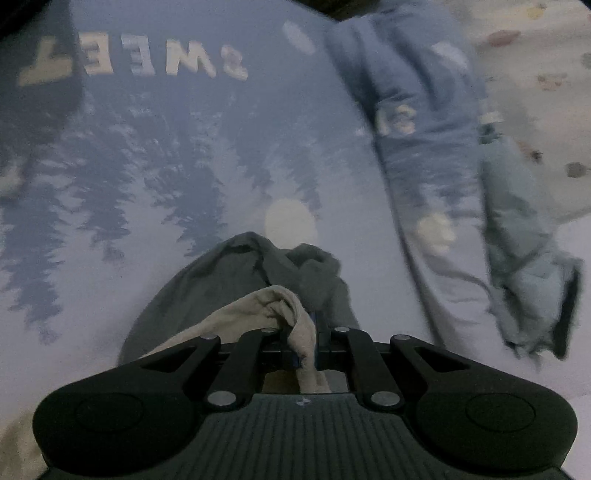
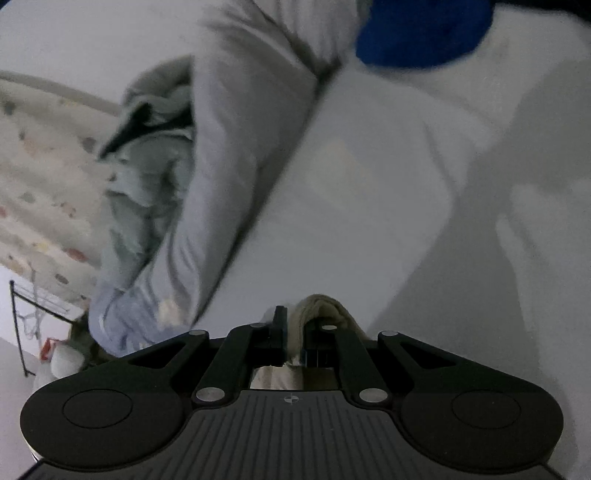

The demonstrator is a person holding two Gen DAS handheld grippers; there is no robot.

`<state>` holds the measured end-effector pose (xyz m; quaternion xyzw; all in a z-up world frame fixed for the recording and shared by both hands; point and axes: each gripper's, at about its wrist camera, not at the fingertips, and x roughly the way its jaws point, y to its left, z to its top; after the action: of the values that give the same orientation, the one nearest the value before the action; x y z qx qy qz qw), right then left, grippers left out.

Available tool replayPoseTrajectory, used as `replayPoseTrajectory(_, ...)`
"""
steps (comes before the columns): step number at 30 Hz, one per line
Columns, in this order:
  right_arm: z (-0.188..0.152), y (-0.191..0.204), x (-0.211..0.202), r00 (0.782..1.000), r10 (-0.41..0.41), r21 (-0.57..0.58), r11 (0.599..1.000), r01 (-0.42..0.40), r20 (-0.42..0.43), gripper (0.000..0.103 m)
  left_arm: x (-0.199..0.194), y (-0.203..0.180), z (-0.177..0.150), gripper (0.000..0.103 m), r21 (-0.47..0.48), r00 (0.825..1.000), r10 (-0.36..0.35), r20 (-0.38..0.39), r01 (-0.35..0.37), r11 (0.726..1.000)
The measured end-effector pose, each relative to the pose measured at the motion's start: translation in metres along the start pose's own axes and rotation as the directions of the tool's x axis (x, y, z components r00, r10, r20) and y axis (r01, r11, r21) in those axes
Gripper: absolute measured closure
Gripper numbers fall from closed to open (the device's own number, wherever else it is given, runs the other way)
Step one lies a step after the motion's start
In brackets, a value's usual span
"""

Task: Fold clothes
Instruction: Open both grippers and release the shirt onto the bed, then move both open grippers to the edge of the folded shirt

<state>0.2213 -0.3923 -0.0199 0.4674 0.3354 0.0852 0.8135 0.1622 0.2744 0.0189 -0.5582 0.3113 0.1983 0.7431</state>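
My left gripper (image 1: 306, 341) is shut on a bunched fold of beige cloth (image 1: 280, 310). A grey-green part of the same garment (image 1: 221, 280) hangs in front of it, above a pale bedsheet printed with dark trees and lettering (image 1: 147, 166). In the right wrist view my right gripper (image 2: 293, 341) is shut on a beige edge of cloth (image 2: 321, 304). It is held over a plain white sheet (image 2: 406, 221). Both views are blurred by motion.
A crumpled pale-blue garment (image 1: 517, 229) lies at the right of the printed sheet and shows again as a blue-grey heap (image 2: 147, 206). A bright blue item (image 2: 421, 33) sits at the far top. A spotted cream blanket (image 2: 40, 192) and a black wire rack (image 2: 22, 325) are at the left.
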Motion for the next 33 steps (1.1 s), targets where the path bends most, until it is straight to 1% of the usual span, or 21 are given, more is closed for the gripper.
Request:
replayPoseTrajectory(6,-0.002,-0.003,0.009,0.997,0.016,-0.037,0.999,-0.014,0.074,0.094,0.035,0.031,0.011,0.093,0.021,0.993,-0.088,-0.075,0.090,0.996)
replayPoseTrajectory(8,-0.003,-0.004,0.011,0.995,0.023,-0.049,0.999,-0.018,0.098,0.094,0.047,0.041,0.015,0.084,0.026,0.988,-0.117,-0.101,0.120,0.992)
replayPoseTrajectory(9,-0.003,-0.004,0.013,0.994,0.026,-0.056,0.998,-0.020,0.111,0.094,0.051,0.046,0.016,0.083,0.029,0.984,-0.136,-0.110,0.140,0.990)
replayPoseTrajectory(10,-0.004,-0.005,0.014,0.992,0.029,-0.062,0.998,-0.021,0.123,0.094,0.047,0.049,0.018,0.082,0.037,0.978,-0.179,-0.105,0.184,0.982)
replayPoseTrajectory(12,-0.005,-0.006,0.017,0.989,0.036,-0.075,0.997,-0.025,0.147,0.093,0.039,0.056,0.020,0.070,0.054,0.962,-0.258,-0.092,0.263,0.963)
replayPoseTrajectory(13,-0.005,-0.006,0.018,0.987,0.039,-0.081,0.996,-0.026,0.159,0.093,0.030,0.056,0.021,0.066,0.074,0.960,-0.270,-0.074,0.276,0.958)
replayPoseTrajectory(14,-0.005,-0.006,0.020,0.984,0.042,-0.087,0.996,-0.028,0.171,0.093,0.021,0.056,0.022,0.056,0.093,0.957,-0.283,-0.057,0.287,0.953)
replayPoseTrajectory(15,-0.006,-0.007,0.021,0.982,0.046,-0.094,0.995,-0.029,0.183,0.088,0.013,0.056,0.022,0.045,0.113,0.954,-0.296,-0.039,0.298,0.948)
replayPoseTrajectory(16,-0.006,-0.007,0.023,0.980,0.050,-0.100,0.995,-0.031,0.195,0.078,0.004,0.056,0.023,0.040,0.132,0.951,-0.309,-0.022,0.309,0.942)
replayPoseTrajectory(17,-0.006,-0.008,0.024,0.977,0.053,-0.107,0.994,-0.032,0.206,0.039,-0.005,0.057,0.023,0.033,0.152,0.947,-0.322,-0.005,0.319,0.935)
replayPoseTrajectory(18,-0.007,-0.008,0.026,0.974,0.057,-0.113,0.993,-0.033,0.218,0.016,-0.013,0.057,0.024,0.030,0.172,0.942,-0.336,0.011,0.329,0.929)
replayPoseTrajectory(20,-0.007,-0.006,0.026,0.971,0.050,-0.126,0.992,-0.021,0.233,0.017,-0.031,0.057,0.025,0.030,0.213,0.931,-0.363,0.044,0.346,0.914)
replayPoseTrajectory(22,-0.008,0.010,0.018,0.976,-0.001,-0.166,0.985,0.038,0.219,0.017,-0.048,0.058,0.026,0.026,0.254,0.917,-0.391,0.075,0.361,0.897)
replayPoseTrajectory(23,-0.015,0.024,0.013,0.977,-0.025,-0.224,0.972,0.073,0.211,0.017,-0.057,0.058,0.027,0.022,0.274,0.910,-0.405,0.090,0.368,0.888)
replayPoseTrajectory(24,-0.025,0.037,0.008,0.979,-0.045,-0.284,0.953,0.102,0.201,0.017,-0.066,0.058,0.026,0.022,0.299,0.904,-0.416,0.102,0.371,0.879)
replayPoseTrajectory(26,-0.053,0.064,-0.003,0.982,-0.074,-0.411,0.901,0.141,0.173,0.017,-0.085,0.054,0.016,0.021,0.397,0.906,-0.408,0.108,0.337,0.854)
replayPoseTrajectory(27,-0.071,0.080,-0.006,0.986,-0.077,-0.480,0.866,0.140,0.150,0.017,-0.094,0.052,0.011,0.019,0.444,0.908,-0.405,0.111,0.319,0.837)
replayPoseTrajectory(28,-0.092,0.096,-0.007,0.992,-0.075,-0.549,0.827,0.121,0.105,0.017,-0.104,0.050,0.006,0.018,0.489,0.908,-0.403,0.114,0.302,0.818)
replayPoseTrajectory(30,-0.134,0.130,-0.006,0.997,-0.076,-0.658,0.751,0.051,-0.009,0.017,-0.125,0.051,-0.010,0.012,0.566,0.902,-0.418,0.110,0.289,0.772)
replayPoseTrajectory(32,-0.175,0.155,0.002,0.994,-0.086,-0.730,0.683,0.004,-0.074,0.017,-0.140,0.050,-0.023,0.008,0.629,0.900,-0.426,0.088,0.281,0.724)
replayPoseTrajectory(33,-0.196,0.165,0.010,0.990,-0.094,-0.763,0.646,-0.019,-0.104,0.018,-0.147,0.053,-0.030,0.008,0.651,0.908,-0.413,0.076,0.269,0.710)
